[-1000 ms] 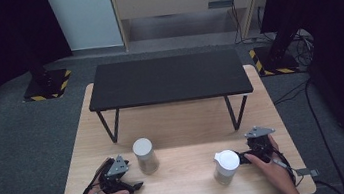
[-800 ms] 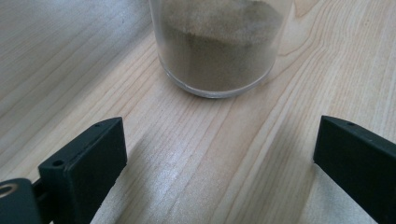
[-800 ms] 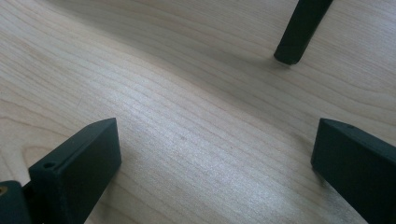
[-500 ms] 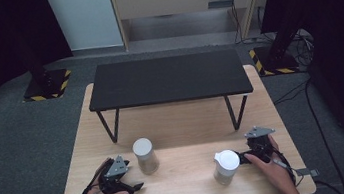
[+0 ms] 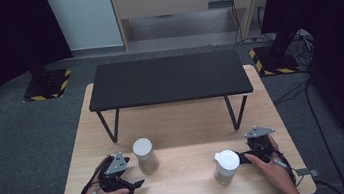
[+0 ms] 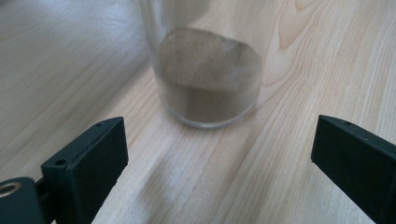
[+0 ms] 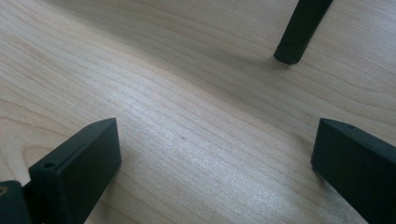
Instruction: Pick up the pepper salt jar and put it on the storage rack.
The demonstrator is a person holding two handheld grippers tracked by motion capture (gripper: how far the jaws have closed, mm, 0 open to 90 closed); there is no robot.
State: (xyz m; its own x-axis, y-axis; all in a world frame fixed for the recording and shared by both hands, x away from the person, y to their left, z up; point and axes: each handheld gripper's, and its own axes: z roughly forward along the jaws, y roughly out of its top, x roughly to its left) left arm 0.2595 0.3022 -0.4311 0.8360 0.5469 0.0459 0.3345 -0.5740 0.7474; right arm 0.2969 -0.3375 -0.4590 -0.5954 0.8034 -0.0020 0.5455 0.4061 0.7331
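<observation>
Nothing has moved in the last second, so the work has not begun. Left gripper [image 5: 133, 185] rests wide open just before the glass jar [image 5: 145, 156]; right gripper [image 5: 241, 157], also wide, rests beside the white-lidded cup [image 5: 226, 167]. Left gripper view shows brown powder [image 6: 208, 79] in the jar.

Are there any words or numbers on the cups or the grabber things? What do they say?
No words or numbers can be read here.
Glass with brown powder: clear wall, no label.
White-lidded cup: plain, nothing printed that I can see.
Left gripper and right gripper: plain black jaws, wide open, no markings.
Black shelf: no lettering.
Yellow-and-black stripes on the floor stands: a warning pattern, not writing.
</observation>
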